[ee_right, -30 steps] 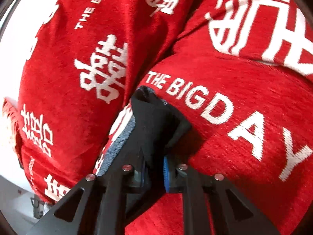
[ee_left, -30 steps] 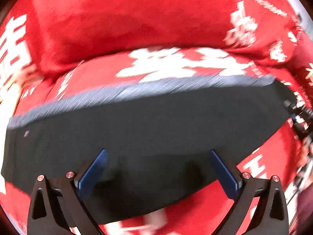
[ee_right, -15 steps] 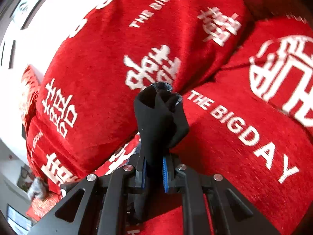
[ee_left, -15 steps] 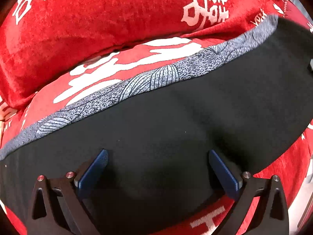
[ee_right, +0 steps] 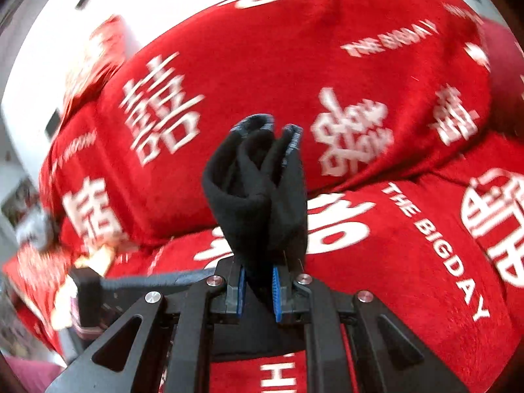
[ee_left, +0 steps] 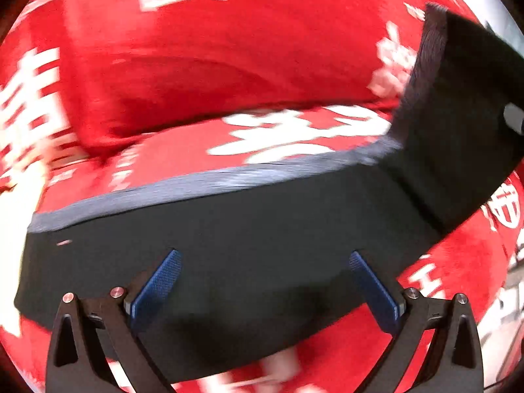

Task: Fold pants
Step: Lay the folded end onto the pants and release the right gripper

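1. One pair of pants (ee_left: 249, 229) is seen: black, with a grey patterned edge, spread lengthwise over the seat of a red sofa (ee_left: 203, 65) printed with white characters.
2. Two grippers are counted, each with two blue-padded fingers.
3. Left gripper (ee_left: 262, 281): the fingers (ee_left: 157, 286) are spread wide and nothing is held between them. The pants lie under and ahead of both tips; contact with the cloth cannot be judged.
4. In the left view, the right-hand end of the pants is lifted off the seat and stands up as a dark flap, bent sharply where it leaves the flat part.
5. Right gripper (ee_right: 258, 290): the fingers (ee_right: 277, 291) are clamped on a bunched fold of the pants (ee_right: 258, 196). The cloth rises above the tips in rolled layers, the grey edge showing at the top.
6. Below the right gripper, more black cloth hangs down toward the seat.
7. Both views are motion-blurred; fine detail of the sofa (ee_right: 294, 65) print is partly unreadable.
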A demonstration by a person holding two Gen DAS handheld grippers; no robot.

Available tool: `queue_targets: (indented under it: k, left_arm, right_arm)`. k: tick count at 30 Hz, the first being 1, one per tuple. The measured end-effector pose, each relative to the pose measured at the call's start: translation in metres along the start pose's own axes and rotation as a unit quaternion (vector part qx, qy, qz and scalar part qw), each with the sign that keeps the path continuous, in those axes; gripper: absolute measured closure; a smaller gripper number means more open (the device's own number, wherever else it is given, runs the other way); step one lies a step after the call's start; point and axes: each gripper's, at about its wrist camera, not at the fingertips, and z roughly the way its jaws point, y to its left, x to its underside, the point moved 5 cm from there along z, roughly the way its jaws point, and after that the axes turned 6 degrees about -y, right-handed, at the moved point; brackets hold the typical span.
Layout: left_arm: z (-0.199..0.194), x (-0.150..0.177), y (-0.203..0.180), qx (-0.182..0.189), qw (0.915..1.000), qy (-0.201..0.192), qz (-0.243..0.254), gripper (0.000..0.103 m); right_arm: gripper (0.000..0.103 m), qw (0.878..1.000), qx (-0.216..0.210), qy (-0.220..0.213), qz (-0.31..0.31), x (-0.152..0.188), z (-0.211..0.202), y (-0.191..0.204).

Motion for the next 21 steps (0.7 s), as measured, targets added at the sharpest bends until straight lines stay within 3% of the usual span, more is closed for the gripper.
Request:
queue_targets:
  k: [4,7,11,14,15,16,18,21]
  left_arm:
    - [-0.015,0.018,0.073,-0.051,0.9976,-0.01,-0.046,0.0]
    - [-0.02,0.038,0.119,-0.101,0.9928,-0.012,-0.063,0.0]
    - [-0.016,0.057,0.154,-0.111,0.9889,0.01,-0.098,0.0]
    - [-0.014,0.065,0.165,-0.107,0.9876,0.011,-0.114,0.0]
    - [-0.014,0.067,0.168,-0.105,0.9875,0.011,-0.117,0.0]
    - [-0.014,0.067,0.167,-0.102,0.9875,0.011,-0.12,0.0]
    - [-0.013,0.066,0.166,-0.093,0.9879,0.009,-0.124,0.0]
    - [-0.015,0.059,0.152,-0.073,0.9903,0.001,-0.118,0.0]
  right_arm:
    - [0.089,0.998,-0.009,0.044,-0.054,0.035,0.038,0.065]
    - [0.089,0.99,-0.001,0.092,-0.104,0.083,0.08,0.111]
    - [0.086,0.966,0.062,0.165,-0.191,0.157,0.129,0.15]
    - [0.081,0.947,0.116,0.163,-0.251,0.179,0.127,0.164]
    - [0.073,0.945,0.117,0.161,-0.26,0.18,0.123,0.166]
    - [0.061,0.943,0.11,0.163,-0.267,0.181,0.117,0.171]
    - [0.051,0.949,0.075,0.153,-0.265,0.178,0.096,0.181]
    - [0.05,0.968,-0.005,0.135,-0.21,0.162,0.065,0.183]
